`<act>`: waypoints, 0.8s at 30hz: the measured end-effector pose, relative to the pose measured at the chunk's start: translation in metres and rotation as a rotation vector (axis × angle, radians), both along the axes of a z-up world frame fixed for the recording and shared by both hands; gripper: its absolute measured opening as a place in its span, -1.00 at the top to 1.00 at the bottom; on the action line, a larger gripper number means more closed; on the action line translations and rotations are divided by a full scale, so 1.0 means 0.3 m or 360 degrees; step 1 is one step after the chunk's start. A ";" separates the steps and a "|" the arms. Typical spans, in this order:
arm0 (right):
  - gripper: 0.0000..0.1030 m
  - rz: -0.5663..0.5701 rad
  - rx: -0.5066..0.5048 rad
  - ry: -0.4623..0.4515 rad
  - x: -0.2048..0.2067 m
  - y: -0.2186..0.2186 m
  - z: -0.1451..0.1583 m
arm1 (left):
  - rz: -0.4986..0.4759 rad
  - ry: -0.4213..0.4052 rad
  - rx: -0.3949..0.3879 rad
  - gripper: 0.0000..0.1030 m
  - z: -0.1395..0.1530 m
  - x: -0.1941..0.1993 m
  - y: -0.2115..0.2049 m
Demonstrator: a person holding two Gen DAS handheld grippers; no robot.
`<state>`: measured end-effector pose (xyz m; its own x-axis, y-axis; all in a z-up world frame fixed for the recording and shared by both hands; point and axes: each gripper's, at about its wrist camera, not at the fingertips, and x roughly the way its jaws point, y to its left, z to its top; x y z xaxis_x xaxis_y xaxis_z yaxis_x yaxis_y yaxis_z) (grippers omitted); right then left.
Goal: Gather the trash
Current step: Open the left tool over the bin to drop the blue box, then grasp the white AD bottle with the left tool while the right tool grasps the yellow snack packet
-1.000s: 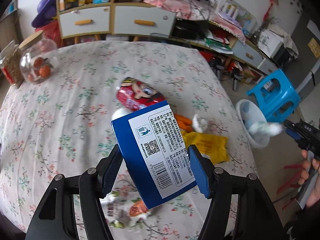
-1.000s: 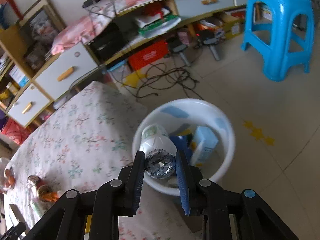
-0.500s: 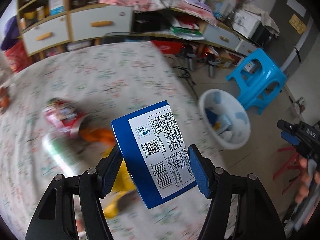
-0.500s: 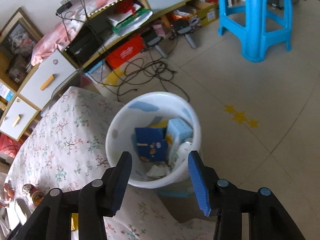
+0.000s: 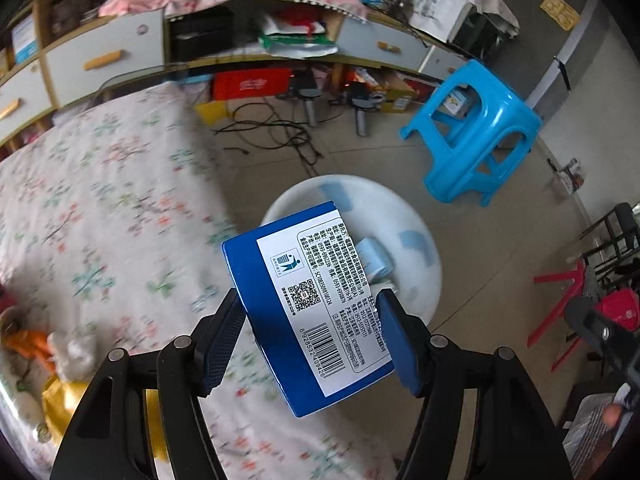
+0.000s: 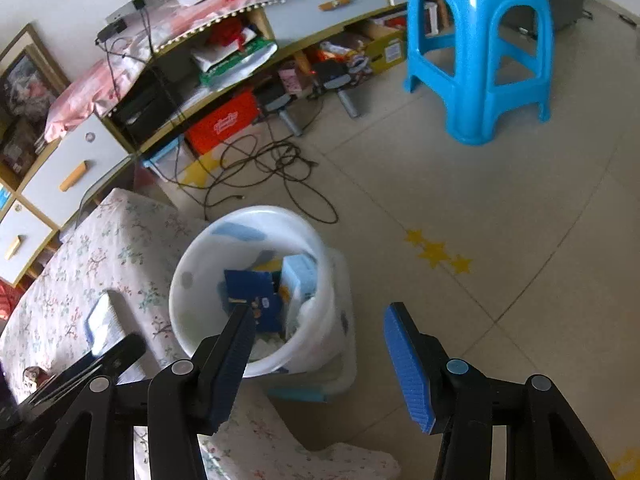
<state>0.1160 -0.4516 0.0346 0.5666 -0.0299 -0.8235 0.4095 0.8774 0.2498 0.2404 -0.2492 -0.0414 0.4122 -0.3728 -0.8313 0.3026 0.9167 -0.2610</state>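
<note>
My left claw (image 5: pixel 310 344) gripped the blue box (image 5: pixel 304 312), both pads pressed against its sides, label and barcode facing the camera. A second earlier that box hung over the floral desk (image 5: pixel 100 208) and the snack wrappers; now it was at the desk's edge with the white bin (image 5: pixel 420 264) showing just behind it, so the carry was nearly done and what remained, I judged, was to bring the box over the bin's mouth and let go.

My right claw (image 6: pixel 318 356) was empty, its jaws opening with nothing between them. The small cup it had pinched a second before was gone from it, and the bin (image 6: pixel 188 280) below held a blue carton (image 6: pixel 252 292) and other scraps, so that piece had most likely gone in. Beyond stood the blue stool (image 6: pixel 480 52), cables and the cluttered shelf.
</note>
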 end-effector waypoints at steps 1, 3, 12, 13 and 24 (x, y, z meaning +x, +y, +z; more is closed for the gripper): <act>-0.14 -0.0005 0.0004 0.0001 -0.004 -0.006 0.000 | -0.0024 -0.0003 -0.0035 -0.41 0.000 0.007 -0.008; -0.14 -0.0009 0.0007 0.0002 -0.009 -0.015 0.002 | -0.0038 -0.0009 -0.0060 -0.48 0.007 0.020 -0.021; -0.37 0.0032 0.0002 -0.0041 -0.004 0.025 0.032 | 0.0048 -0.0183 0.0094 -0.68 0.119 -0.074 0.144; -0.37 0.0049 -0.0004 -0.0044 -0.002 0.041 0.035 | 0.0057 -0.0206 0.0114 -0.68 0.136 -0.095 0.184; -0.48 0.0365 -0.0082 -0.0068 0.022 0.339 0.047 | 0.0276 -0.0223 0.0199 -0.68 0.199 -0.255 0.650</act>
